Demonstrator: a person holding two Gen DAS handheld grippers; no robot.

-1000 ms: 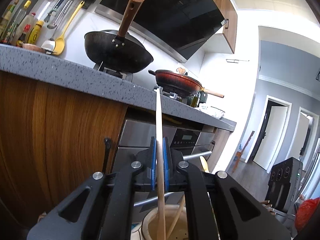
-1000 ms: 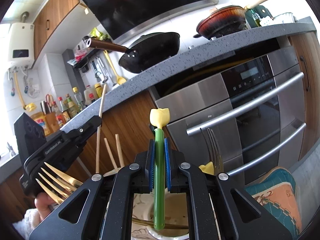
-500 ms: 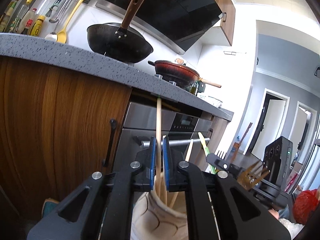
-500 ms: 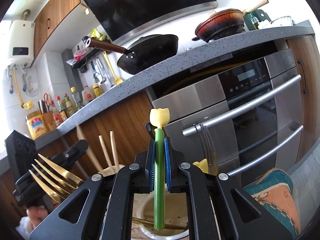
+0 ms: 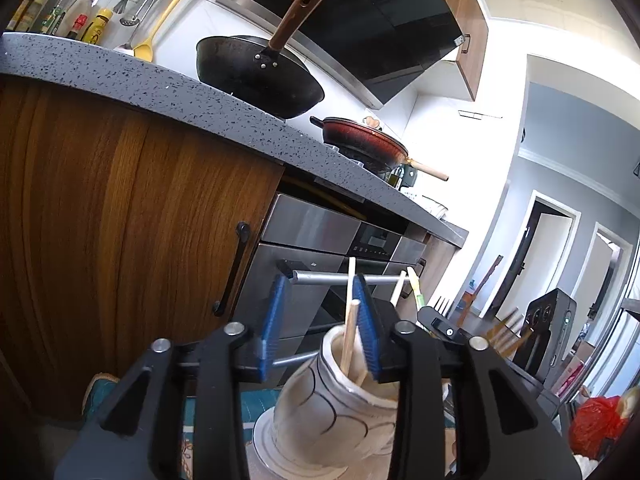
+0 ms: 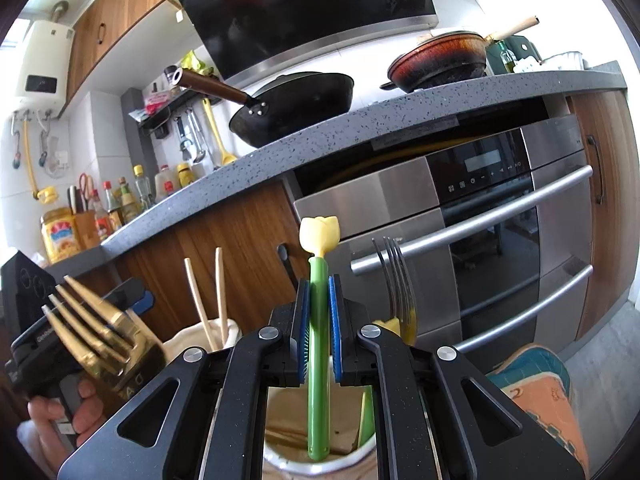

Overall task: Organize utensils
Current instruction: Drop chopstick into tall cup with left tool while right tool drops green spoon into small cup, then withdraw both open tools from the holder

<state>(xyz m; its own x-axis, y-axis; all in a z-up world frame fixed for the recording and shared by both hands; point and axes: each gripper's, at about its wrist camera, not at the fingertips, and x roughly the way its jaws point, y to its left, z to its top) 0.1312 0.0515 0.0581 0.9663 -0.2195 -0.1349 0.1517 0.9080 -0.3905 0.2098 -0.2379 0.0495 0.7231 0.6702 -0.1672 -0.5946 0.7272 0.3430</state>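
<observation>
Kitchen cabinets and an oven are filling the background while two pale chopsticks are being left standing in a cream jar near the left gripper, whose jaws have just been opening and are now parted clear of them. A green utensil with a yellow tulip end is being clamped upright by the right gripper over a second pot. Being light, stiff and probably slick plastic, it is judged best pinched mid-stem.
</observation>
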